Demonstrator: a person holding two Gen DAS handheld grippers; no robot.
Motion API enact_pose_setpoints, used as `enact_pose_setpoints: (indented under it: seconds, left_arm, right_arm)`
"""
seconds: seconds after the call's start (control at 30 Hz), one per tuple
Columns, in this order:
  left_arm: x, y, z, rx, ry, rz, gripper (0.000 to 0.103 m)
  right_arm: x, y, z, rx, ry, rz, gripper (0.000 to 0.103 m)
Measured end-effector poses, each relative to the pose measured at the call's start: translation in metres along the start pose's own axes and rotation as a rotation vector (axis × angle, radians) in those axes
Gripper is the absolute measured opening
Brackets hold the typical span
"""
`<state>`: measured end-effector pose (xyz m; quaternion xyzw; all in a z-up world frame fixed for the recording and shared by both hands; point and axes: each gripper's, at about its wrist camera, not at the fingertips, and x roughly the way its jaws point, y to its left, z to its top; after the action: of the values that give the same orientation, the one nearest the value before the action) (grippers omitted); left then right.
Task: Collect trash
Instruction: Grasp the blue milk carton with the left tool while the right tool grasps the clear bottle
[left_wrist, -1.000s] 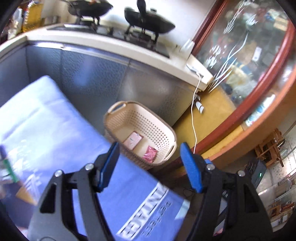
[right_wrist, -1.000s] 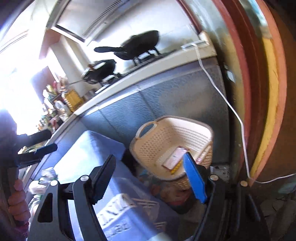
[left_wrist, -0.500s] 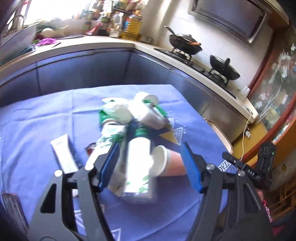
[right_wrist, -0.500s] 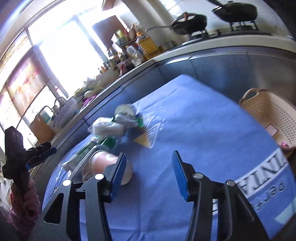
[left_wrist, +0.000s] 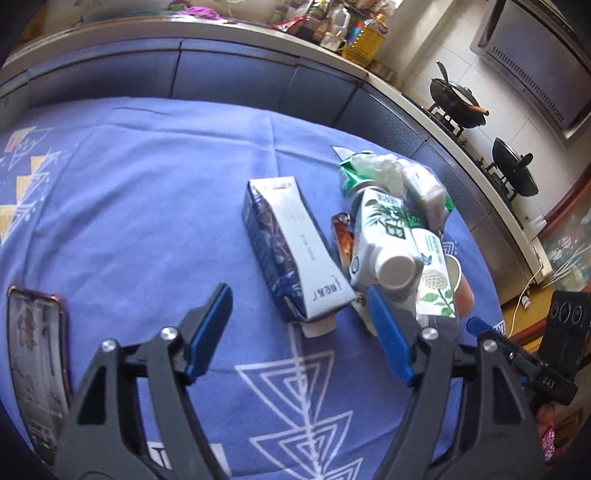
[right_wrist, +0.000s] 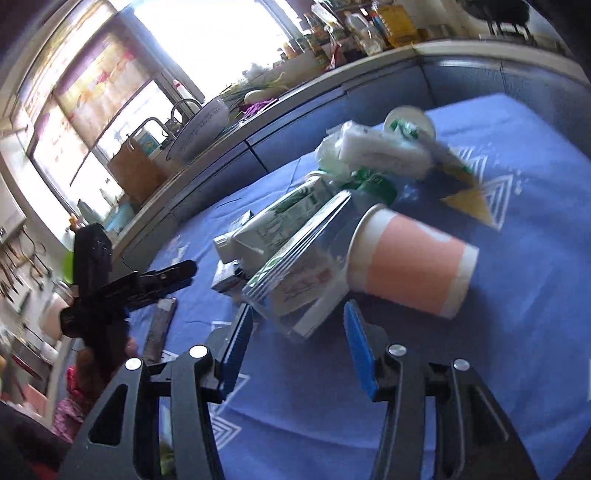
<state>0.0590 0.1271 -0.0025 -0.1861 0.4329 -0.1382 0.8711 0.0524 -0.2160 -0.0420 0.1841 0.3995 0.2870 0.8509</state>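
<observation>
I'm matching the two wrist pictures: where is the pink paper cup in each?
Left wrist view: pink paper cup at right of the trash pile, mostly hidden behind the white-and-green cartons.
Right wrist view: pink paper cup lies on its side, centre right, in plain sight.
Shared landmark: white-and-green carton beside it.

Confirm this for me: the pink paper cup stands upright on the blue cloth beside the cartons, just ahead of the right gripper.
Not quite. The pink paper cup is not upright: it lies on its side on the blue cloth, its open mouth turned toward the cartons. The right wrist view shows this. The rest holds: it is beside the cartons, just ahead of the right gripper.
</observation>
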Motion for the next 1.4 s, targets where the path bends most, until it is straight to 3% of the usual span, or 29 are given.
enact_pose_setpoints:
  seconds: [0.07, 0.17, 0.37, 0.47, 0.53, 0.6, 0.93, 1.03, 1.2, 1.4]
  left_arm:
    - [0.009, 0.008, 0.008, -0.047, 0.015, -0.047, 0.072]
    - [0.024, 0.015, 0.021, -0.085, 0.028, -0.044, 0.072]
    - [0.062, 0.015, 0.036, -0.08, 0.081, 0.023, 0.073]
    - [0.076, 0.01, 0.037, -0.083, 0.118, 0.011, 0.073]
    - [0.076, 0.004, 0.035, -0.059, 0.106, 0.019, 0.065]
    - [0.073, 0.003, 0.031, -0.07, 0.106, -0.005, 0.062]
    - [0.02, 0.022, -0.013, -0.147, 0.023, -0.034, 0.059]
    - [-0.003, 0.025, -0.025, -0.171, -0.033, -0.061, 0.058]
    - [-0.029, 0.013, -0.027, -0.145, -0.088, -0.073, 0.058]
    - [-0.05, -0.01, -0.022, -0.085, -0.15, -0.111, 0.058]
  right_arm:
    - [0.007, -0.014, 0.0, 0.145, 0.02, 0.074, 0.057]
    - [0.016, -0.031, 0.004, 0.32, 0.032, 0.097, 0.068]
    - [0.041, -0.042, 0.016, 0.441, 0.08, 0.085, 0.075]
    - [0.056, -0.049, 0.017, 0.501, 0.116, 0.101, 0.076]
    - [0.063, -0.055, 0.014, 0.531, 0.128, 0.155, 0.074]
    - [0.062, -0.057, 0.01, 0.535, 0.155, 0.196, 0.064]
    - [0.021, -0.031, -0.03, 0.286, 0.202, 0.176, 0.063]
    - [0.008, -0.022, -0.036, 0.229, 0.171, 0.157, 0.063]
    - [-0.009, -0.008, -0.028, 0.194, 0.079, 0.228, 0.061]
    - [-0.015, 0.003, -0.025, 0.137, 0.074, 0.264, 0.061]
